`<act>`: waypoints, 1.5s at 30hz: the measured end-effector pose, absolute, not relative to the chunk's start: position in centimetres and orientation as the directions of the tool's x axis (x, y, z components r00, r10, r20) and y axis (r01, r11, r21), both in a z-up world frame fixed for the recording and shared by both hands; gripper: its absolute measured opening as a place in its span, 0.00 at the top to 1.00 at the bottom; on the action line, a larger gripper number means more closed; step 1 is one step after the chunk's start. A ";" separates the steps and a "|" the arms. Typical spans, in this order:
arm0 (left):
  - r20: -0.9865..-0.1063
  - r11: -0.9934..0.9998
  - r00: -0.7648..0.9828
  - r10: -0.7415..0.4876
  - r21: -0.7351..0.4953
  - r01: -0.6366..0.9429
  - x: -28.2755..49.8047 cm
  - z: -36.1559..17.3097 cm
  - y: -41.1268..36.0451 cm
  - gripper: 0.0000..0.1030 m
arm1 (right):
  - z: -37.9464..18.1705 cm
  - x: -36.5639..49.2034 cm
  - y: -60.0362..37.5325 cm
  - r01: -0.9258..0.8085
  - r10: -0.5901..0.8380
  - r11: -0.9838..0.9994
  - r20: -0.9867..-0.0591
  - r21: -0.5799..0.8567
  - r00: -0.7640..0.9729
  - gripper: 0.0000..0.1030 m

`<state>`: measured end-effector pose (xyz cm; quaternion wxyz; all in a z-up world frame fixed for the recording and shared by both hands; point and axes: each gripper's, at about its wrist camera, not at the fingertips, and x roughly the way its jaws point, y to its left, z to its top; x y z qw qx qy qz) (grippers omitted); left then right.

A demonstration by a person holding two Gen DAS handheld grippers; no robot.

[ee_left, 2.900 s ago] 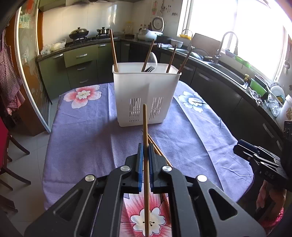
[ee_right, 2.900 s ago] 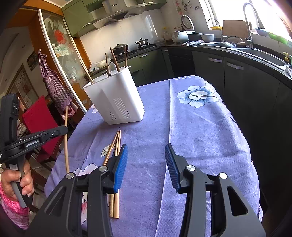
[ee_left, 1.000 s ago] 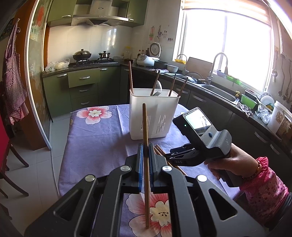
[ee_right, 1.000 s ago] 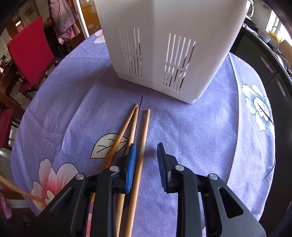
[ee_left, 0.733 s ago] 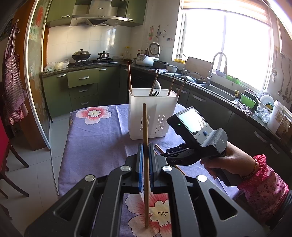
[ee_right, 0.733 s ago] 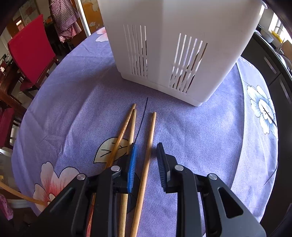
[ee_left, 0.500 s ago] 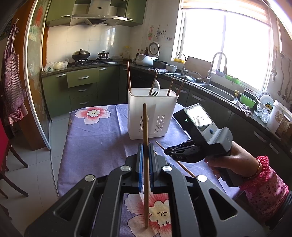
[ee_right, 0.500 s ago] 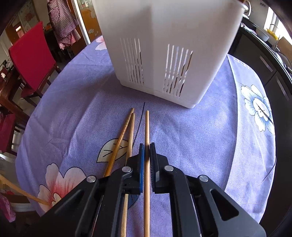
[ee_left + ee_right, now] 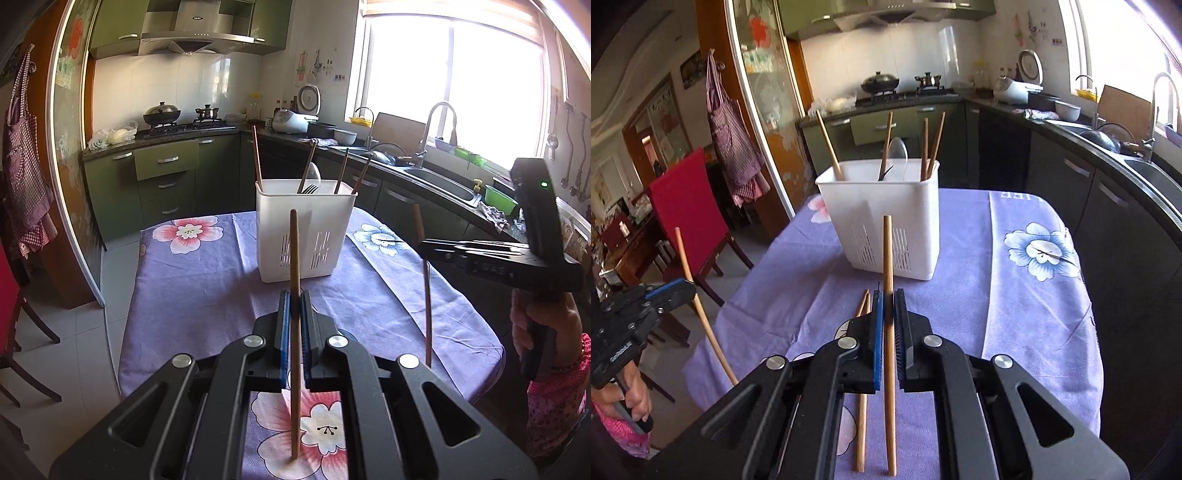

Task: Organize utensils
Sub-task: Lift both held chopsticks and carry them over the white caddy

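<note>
Each gripper carries one chopstick, both lifted off the table and well short of the caddy (image 9: 886, 218). Right gripper (image 9: 887, 325) is clamped on a chopstick (image 9: 888, 295), stick upright along the fingers, top end level with the caddy's front wall; likely held vertical for dropping in from above. Left gripper (image 9: 293, 325) pinches its own chopstick (image 9: 294, 280) the same way. Caddy stands mid-table on the purple cloth (image 9: 1015, 302), already holding several chopsticks, a spoon and a fork. Two more chopsticks (image 9: 862, 406) lie flat on the cloth below the right gripper, not yet collected.
</note>
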<state>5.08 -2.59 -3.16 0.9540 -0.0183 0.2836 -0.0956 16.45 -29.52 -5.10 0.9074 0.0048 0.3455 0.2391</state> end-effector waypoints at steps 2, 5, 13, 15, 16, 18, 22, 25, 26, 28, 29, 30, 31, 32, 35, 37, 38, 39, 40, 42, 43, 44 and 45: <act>-0.536 0.982 0.823 -0.187 -0.085 0.168 4.9 -3.1 -2.5 0.95 | -4.6 14.5 -30.9 -0.412 0.432 0.894 -0.587 0.177 0.685 0.93; -0.533 0.983 0.826 -0.182 -0.079 0.165 4.5 -3.0 -2.5 0.95 | -3.8 11.8 -32.7 -0.398 0.435 0.897 -0.543 0.192 0.718 0.93; -0.520 0.985 0.837 -0.170 -0.058 0.163 3.6 -2.6 -3.1 0.95 | -3.1 7.4 -34.2 -0.381 0.417 0.907 -0.498 0.177 0.761 0.93; -0.518 0.985 0.838 -0.169 -0.057 0.163 3.4 -2.5 -3.1 0.95 | -3.2 7.0 -34.4 -0.379 0.419 0.907 -0.489 0.185 0.765 0.93; -0.518 0.985 0.839 -0.167 -0.055 0.162 3.4 -2.5 -3.1 0.95 | -3.2 6.8 -34.5 -0.378 0.420 0.907 -0.487 0.187 0.766 0.93; -0.513 0.986 0.843 -0.163 -0.052 0.159 3.2 -2.3 -3.0 0.95 | -3.3 6.9 -34.5 -0.377 0.425 0.905 -0.483 0.198 0.766 0.93; -0.496 0.986 0.853 -0.162 -0.050 0.158 2.9 -1.6 -2.8 0.95 | -3.1 7.1 -34.2 -0.383 0.430 0.902 -0.478 0.198 0.766 0.93; -0.489 0.986 0.858 -0.161 -0.046 0.159 2.8 -1.3 -2.8 0.95 | -2.8 7.3 -34.0 -0.391 0.437 0.899 -0.473 0.198 0.765 0.93; -0.487 0.986 0.858 -0.161 -0.046 0.159 2.8 -1.2 -2.8 0.95 | -2.7 7.4 -33.9 -0.394 0.440 0.898 -0.471 0.198 0.765 0.93; -0.487 0.986 0.858 -0.164 -0.048 0.162 3.0 -1.1 -2.9 0.95 | -2.4 7.6 -33.7 -0.400 0.446 0.894 -0.468 0.201 0.762 0.93; -0.486 0.985 0.858 -0.167 -0.050 0.163 3.1 -1.0 -2.9 0.95 | -2.3 7.7 -33.7 -0.404 0.451 0.892 -0.467 0.203 0.761 0.93; -0.486 0.985 0.857 -0.170 -0.052 0.166 3.2 -0.9 -2.9 0.95 | -2.1 7.8 -33.6 -0.409 0.456 0.889 -0.465 0.204 0.759 0.93; -0.487 0.984 0.856 -0.174 -0.055 0.169 3.3 -0.8 -2.9 0.95 | -2.0 7.9 -33.4 -0.414 0.460 0.887 -0.463 0.204 0.758 0.93; -0.486 0.983 0.855 -0.179 -0.059 0.172 3.5 -0.7 -2.8 0.95 | -1.7 8.0 -33.2 -0.419 0.463 0.885 -0.460 0.201 0.758 0.93; -0.487 0.981 0.852 -0.192 -0.067 0.182 4.0 -0.1 -2.8 0.95 | -0.7 8.4 -32.8 -0.436 0.476 0.878 -0.446 0.198 0.758 0.93; -0.487 0.978 0.848 -0.208 -0.076 0.195 4.4 0.6 -2.7 0.95 | 0.3 8.8 -32.5 -0.449 0.488 0.872 -0.434 0.197 0.757 0.93; -0.486 0.975 0.846 -0.218 -0.082 0.205 4.7 1.0 -2.7 0.95 | 0.9 9.0 -32.3 -0.454 0.491 0.870 -0.425 0.194 0.760 0.93; -0.484 0.973 0.845 -0.227 -0.085 0.213 5.0 1.5 -2.7 0.95 | 1.5 9.3 -32.1 -0.459 0.493 0.869 -0.417 0.187 0.763 0.93; -0.480 0.972 0.846 -0.232 -0.083 0.220 5.2 1.9 -2.8 0.95 | 2.2 9.5 -31.9 -0.465 0.496 0.867 -0.408 0.180 0.767 0.93; -0.466 0.971 0.853 -0.234 -0.072 0.227 5.7 3.0 -3.0 0.95 | 3.5 10.1 -31.5 -0.474 0.503 0.863 -0.389 0.174 0.772 0.93; -0.457 0.971 0.858 -0.236 -0.067 0.231 5.9 3.6 -3.1 0.95 | 4.1 10.4 -31.3 -0.479 0.506 0.861 -0.380 0.170 0.774 0.93; -0.447 0.970 0.863 -0.237 -0.061 0.235 6.1 4.2 -3.2 0.95 | 4.8 10.8 -31.1 -0.483 0.508 0.860 -0.371 0.167 0.777 0.93; -0.436 0.970 0.868 -0.237 -0.056 0.237 6.4 4.8 -3.3 0.95 | 5.4 11.1 -30.9 -0.486 0.510 0.859 -0.361 0.163 0.781 0.93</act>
